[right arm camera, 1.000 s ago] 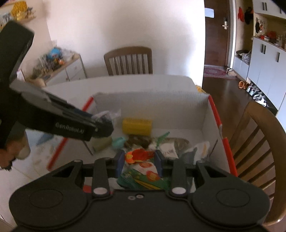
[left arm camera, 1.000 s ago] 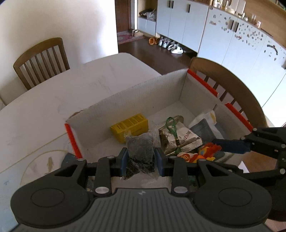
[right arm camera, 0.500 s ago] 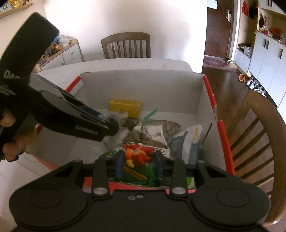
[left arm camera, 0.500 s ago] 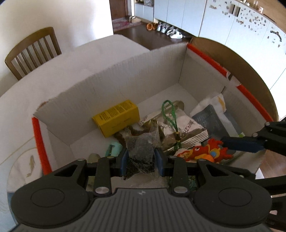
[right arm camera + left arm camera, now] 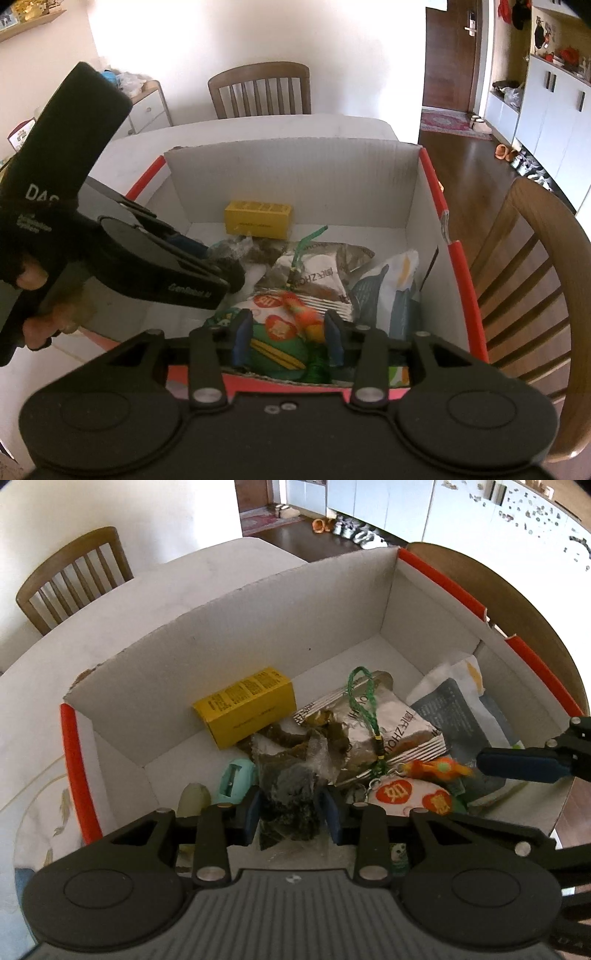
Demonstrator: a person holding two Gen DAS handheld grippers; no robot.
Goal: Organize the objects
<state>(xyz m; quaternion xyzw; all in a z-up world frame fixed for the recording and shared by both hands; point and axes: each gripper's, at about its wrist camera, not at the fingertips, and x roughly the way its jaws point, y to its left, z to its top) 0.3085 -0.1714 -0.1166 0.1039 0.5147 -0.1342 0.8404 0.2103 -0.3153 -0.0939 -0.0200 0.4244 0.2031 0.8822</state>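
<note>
A white cardboard box [image 5: 240, 635] [image 5: 295, 177] with red edge strips holds a yellow carton [image 5: 245, 705], a silver snack pack [image 5: 399, 723], a grey-white pouch [image 5: 450, 705] and a teal sharpener [image 5: 236, 781]. My left gripper [image 5: 290, 805] is low inside the box, its pads against a clear bag of dark dried leaves [image 5: 288, 790]; its jaws are starting to open. My right gripper [image 5: 287, 332] hovers over the near wall with its jaws opening. Between them, untouched, an orange toy [image 5: 306, 317] on a green cord lies on a red-and-white packet [image 5: 273, 321].
The box sits on a pale table [image 5: 110, 627]. A wooden chair [image 5: 258, 88] stands at the far side and another [image 5: 535, 258] close by the box's right wall. A person's hand [image 5: 29, 280] grips the left tool. Cabinets and a wood floor lie beyond.
My left gripper sank into the box with the bag of leaves. The right jaws widened, and the orange toy they pinched now rests loose on the packet.
</note>
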